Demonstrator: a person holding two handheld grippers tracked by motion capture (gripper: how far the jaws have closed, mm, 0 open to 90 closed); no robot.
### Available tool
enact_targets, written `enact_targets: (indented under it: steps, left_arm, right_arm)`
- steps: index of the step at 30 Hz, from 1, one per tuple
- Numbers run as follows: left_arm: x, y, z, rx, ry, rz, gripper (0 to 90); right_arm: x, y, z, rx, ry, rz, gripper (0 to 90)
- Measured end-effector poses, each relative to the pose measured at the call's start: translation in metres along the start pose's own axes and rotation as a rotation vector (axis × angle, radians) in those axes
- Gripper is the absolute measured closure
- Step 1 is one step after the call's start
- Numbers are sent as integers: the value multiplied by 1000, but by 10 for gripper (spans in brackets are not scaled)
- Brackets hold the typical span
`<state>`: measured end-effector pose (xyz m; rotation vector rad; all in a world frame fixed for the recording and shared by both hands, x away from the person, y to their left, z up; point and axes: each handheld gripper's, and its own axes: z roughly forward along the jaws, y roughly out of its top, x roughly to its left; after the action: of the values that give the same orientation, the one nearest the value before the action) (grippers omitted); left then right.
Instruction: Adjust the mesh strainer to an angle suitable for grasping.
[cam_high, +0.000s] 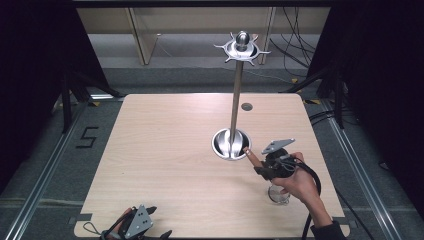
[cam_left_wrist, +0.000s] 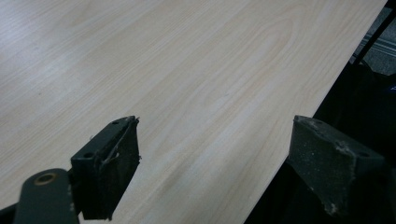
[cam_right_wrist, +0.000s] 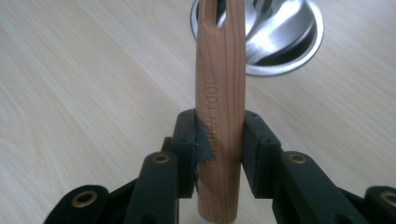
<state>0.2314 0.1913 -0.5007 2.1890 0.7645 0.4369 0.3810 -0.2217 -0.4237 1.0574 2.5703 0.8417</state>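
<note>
High view: right gripper (cam_high: 257, 162) at 4 o'clock on table (cam_high: 165, 150), clamped on wooden handle (cam_high: 251, 157) whose tip lies just beside round base (cam_high: 231, 144) of steel stand (cam_high: 235, 100); small glass (cam_high: 279, 195) near hand (cam_high: 300, 182). Left gripper (cam_high: 157, 222) at 7 o'clock by near edge. Left gripper view: jaws wide apart w/ nothing between, above table's edge. Right gripper view: jaws pinched on handle, pointing to 12 o'clock at the base.
</note>
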Motion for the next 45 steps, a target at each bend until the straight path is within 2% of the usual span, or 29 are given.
enact_targets:
  steps: [1, 2, 4, 6, 7, 9, 10, 11, 12, 14, 15, 17, 18, 19, 20, 24, 25, 27, 31, 32, 33, 35, 36, 37, 38, 39, 40, 41, 45]
  left_arm:
    - [0, 0, 0, -2, -3, 1, 157]
    - [0, 0, -1, 0, -4, 2, 157]
    - [0, 1, -2, 20, -19, 3, 157]
    - [1, 0, -1, 7, -12, 5, 157]
    - [1, 1, -2, 18, -21, 7, 157]
    - [-1, 0, -1, -8, -7, -15, 157]
    - [1, 1, -3, 17, -22, 7, 157]
    - [1, 1, -2, 18, -26, 5, 157]
    - [-1, 0, -1, 2, -4, -2, 157]
    - [-1, 1, -2, 5, -14, -7, 157]
    - [0, 1, -2, 8, -28, -7, 157]
    - [1, 1, -3, 17, -19, 2, 157]
    - [0, 1, -3, 8, -19, -13, 157]
    - [1, 1, -3, 18, -20, 5, 157]
    - [0, 0, -1, 4, 6, 2, 157]
    - [1, 1, -3, 18, -20, 5, 157]
    - [0, 1, -1, 6, 3, 0, 157]
    - [1, 0, 0, 1, 7, -3, 157]
    - [1, 1, 0, 4, 6, -1, 157]
    - [1, 2, 0, -3, -13, -10, 157]
    - [1, 2, 1, 4, -7, -5, 157]
    - [3, 3, 0, 18, -19, 3, 157]
    - [3, 3, 1, 4, -9, 13, 157]
    - [1, 2, 3, 1, -3, -7, 157]
    - [2, 3, 1, 16, -21, -4, 157]
    - [1, 3, 1, -6, -17, -19, 157]
    - [2, 3, 1, 7, -14, -7, 157]
    - [2, 3, 2, 2, -2, -10, 157]
    - [1, 2, 2, 4, -2, -15, 157]
  right_arm:
    - [1, -2, -1, -65, -8, 32, 703]
    - [0, -3, -6, -63, -10, 31, 704]
    - [-3, -4, -14, -132, -7, 42, 708]
    - [-5, -5, -15, -141, -4, 42, 708]
    - [-6, -5, -18, -140, 20, 59, 708]
    - [-8, -6, -22, -150, 22, 61, 709]
    - [-8, -7, -23, -186, 28, 79, 710]
    - [-8, -7, -23, -186, 28, 79, 710]
    - [-10, -6, -25, -177, 38, 62, 710]
    - [-11, -5, -28, -198, 42, 65, 710]
    - [-11, -4, -30, -212, 47, 95, 710]
    - [-12, -4, -32, -221, 51, 88, 711]
    - [-12, -4, -33, -236, 47, 95, 711]
    - [-13, -3, -34, -238, 52, 91, 711]
    - [-14, -3, -35, -258, 45, 84, 711]
    - [-15, 1, -40, -282, 43, 84, 711]
    - [-15, 3, -41, -286, 54, 87, 711]
    - [-15, 8, -46, -311, 57, 88, 711]
    - [-16, 13, -49, -340, 50, 86, 711]
    - [-17, 14, -51, -350, 43, 78, 711]
    - [-16, 15, -52, -357, 51, 96, 711]
    - [-18, 17, -54, -375, 61, 77, 711]
    - [-20, 18, -55, -406, 36, 63, 711]
    - [-19, 19, -58, -392, 54, 94, 711]
    - [-22, 21, -59, -411, 51, 69, 711]
    - [-21, 21, -62, -404, 51, 81, 711]
    - [-23, 22, -61, -438, 36, 64, 711]
    - [-22, 23, -64, -429, 56, 86, 711]
    - [-25, 29, -66, -455, 57, 68, 711]
